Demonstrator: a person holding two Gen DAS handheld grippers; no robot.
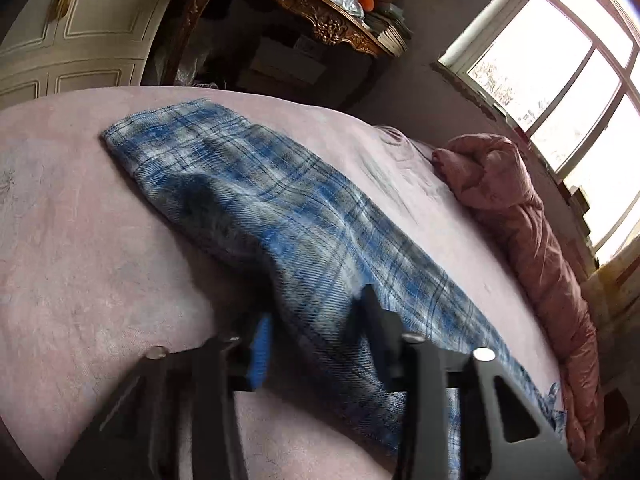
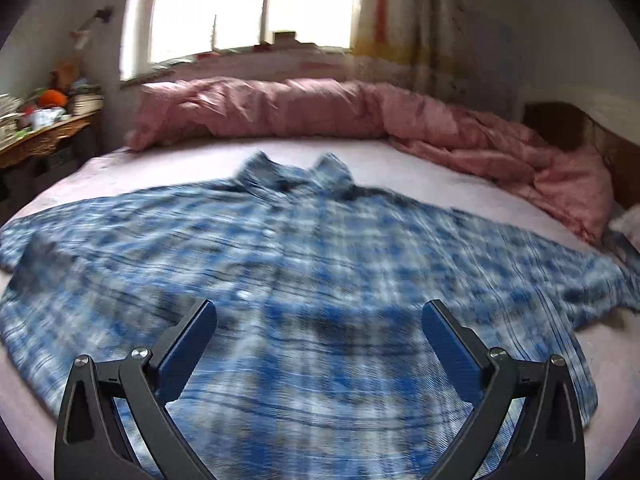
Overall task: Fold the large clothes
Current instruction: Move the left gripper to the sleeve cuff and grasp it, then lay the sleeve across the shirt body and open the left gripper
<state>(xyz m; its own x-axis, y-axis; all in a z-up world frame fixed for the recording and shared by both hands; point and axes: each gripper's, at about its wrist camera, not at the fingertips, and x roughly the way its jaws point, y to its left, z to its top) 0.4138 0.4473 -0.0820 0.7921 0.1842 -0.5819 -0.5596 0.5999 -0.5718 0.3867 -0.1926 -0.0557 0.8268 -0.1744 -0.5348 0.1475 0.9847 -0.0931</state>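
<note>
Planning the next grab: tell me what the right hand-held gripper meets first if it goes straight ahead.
Most likely the plaid shirt spread on the bed. The right hand-held gripper points down at its middle with open jaws and nothing between; depth is unclear.

A bed (image 2: 400, 160) covered in a pale pink sheet fills both views. A blue-and-white plaid shirt (image 2: 300, 272) lies spread flat on it, collar toward the window side, sleeves out to either edge. Along the far edge of the mattress, a pink quilt (image 2: 320, 108) is bunched into a long roll, well apart from the shirt's collar.
</note>
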